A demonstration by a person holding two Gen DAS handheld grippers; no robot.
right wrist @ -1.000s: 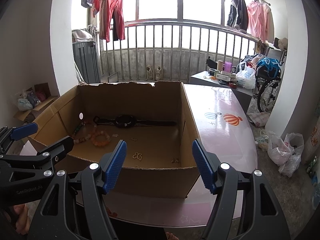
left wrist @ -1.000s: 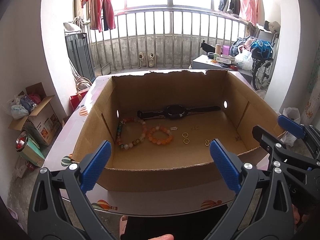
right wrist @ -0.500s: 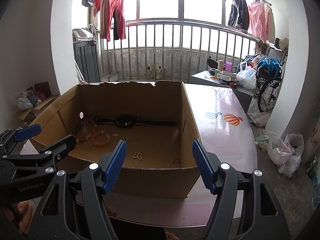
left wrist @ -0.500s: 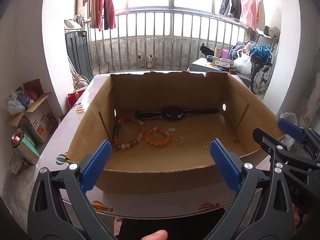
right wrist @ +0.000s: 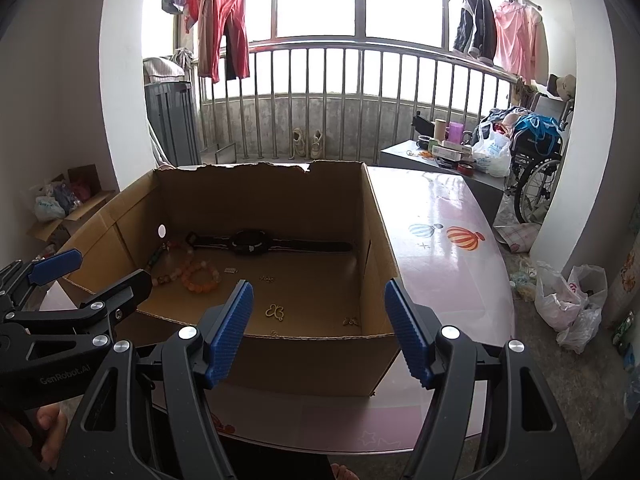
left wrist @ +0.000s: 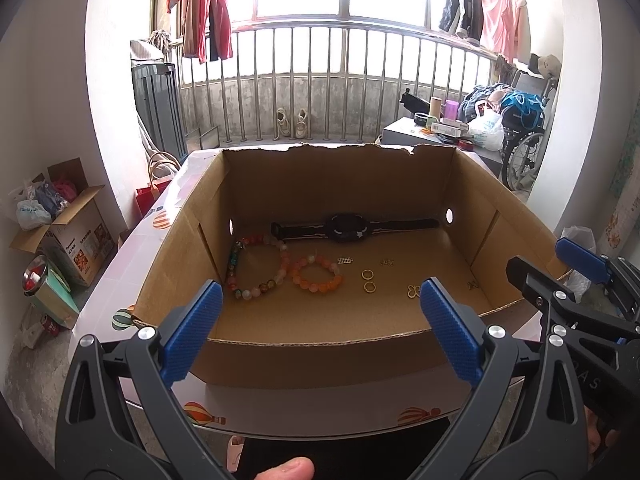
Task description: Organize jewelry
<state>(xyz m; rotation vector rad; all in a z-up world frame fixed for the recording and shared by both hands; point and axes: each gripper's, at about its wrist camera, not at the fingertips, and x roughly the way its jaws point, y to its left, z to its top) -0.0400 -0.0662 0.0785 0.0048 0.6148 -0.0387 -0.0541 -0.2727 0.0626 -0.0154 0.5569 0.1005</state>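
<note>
Balcony room, bright backlit window behind, pink balloon-print counter (right wrist: 440, 256) carrying an open cardboard box (left wrist: 320, 360).

Left tool (left wrist: 320, 328) is wide open and empty, hovering just in front of the box's near wall; right tool (right wrist: 318, 326) is likewise spread, nothing between the pads, near the box's front-right corner.

All jewelry is on the box floor: black watch (left wrist: 348, 229) along the back wall, long multicolour bead strand (left wrist: 256, 268) at left touching the orange bead bracelet (left wrist: 318, 276), two gold rings (left wrist: 369, 280) just beside each other, butterfly charm (left wrist: 414, 291) and smaller gold bits near the right wall.

Risks, as I judge them:
- Near wall is tall; a shallow reach could snag a tool on the rim and shove the box.
- Rings and charms lie flat, so broad pads will likely skate them away rather than pinch.
- Touching strands may lift together.
- Both tools in one box could collide.
</note>
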